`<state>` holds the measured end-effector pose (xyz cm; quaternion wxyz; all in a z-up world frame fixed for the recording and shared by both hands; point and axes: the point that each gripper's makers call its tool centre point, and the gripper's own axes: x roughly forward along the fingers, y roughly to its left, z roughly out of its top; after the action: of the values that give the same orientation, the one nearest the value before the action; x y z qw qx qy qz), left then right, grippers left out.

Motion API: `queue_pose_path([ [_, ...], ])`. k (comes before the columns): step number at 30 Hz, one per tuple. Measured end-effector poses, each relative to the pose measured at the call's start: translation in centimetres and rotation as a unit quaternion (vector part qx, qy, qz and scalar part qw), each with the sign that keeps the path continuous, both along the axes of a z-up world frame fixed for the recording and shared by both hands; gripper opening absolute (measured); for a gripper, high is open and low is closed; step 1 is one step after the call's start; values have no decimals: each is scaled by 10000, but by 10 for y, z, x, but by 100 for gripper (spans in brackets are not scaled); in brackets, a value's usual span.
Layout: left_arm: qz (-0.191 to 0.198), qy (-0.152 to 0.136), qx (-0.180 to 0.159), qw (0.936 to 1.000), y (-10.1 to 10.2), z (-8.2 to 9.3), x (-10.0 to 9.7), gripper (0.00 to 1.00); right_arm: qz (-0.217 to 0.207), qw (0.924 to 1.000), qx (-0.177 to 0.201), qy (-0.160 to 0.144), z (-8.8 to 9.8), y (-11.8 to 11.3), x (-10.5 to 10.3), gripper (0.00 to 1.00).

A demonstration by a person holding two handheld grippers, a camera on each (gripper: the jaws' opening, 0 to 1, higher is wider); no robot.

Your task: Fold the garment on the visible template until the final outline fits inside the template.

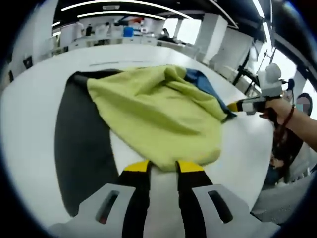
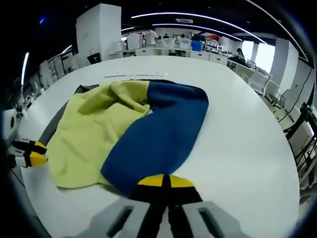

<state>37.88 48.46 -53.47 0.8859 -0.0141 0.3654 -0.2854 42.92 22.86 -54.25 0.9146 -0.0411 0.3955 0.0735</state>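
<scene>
1 yellow-and-blue garment (image 1: 158,114) lies crumpled on the white table (image 2: 247,148), half over 1 dark template (image 1: 79,148). Of the 2 grippers, the left gripper (image 1: 162,167) holds its jaws narrowly apart at the near yellow hem, gripping nothing. The right gripper (image 2: 166,182) appears pinched on the blue edge. The folding looks barely begun; next, pull the overhanging right side onto the template.

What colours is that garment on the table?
The garment is yellow-green and dark blue, clearest in the right gripper view.
</scene>
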Motion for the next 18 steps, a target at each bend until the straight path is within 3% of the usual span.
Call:
queue_pose_path([
  [2,68,30,-55,10000,-1,0,0,12,11,10000,-21,-9,0,0,1,0],
  [4,60,25,-56,10000,0,-2,0,2,55,9999,-108,-18,0,-1,0,0],
  [9,-6,-74,-130,9999,-1,1,1,0,232,9994,-260,-14,1,-3,0,0],
  [11,-50,-49,-152,9999,0,3,0,0,207,9993,-307,-17,3,-10,1,0],
  [14,-351,-30,129,9993,4,3,-5,0,200,9988,-455,12,4,-26,4,0],
  [18,-377,7,137,9992,11,8,-5,0,122,9976,-688,7,11,-54,8,0],
])
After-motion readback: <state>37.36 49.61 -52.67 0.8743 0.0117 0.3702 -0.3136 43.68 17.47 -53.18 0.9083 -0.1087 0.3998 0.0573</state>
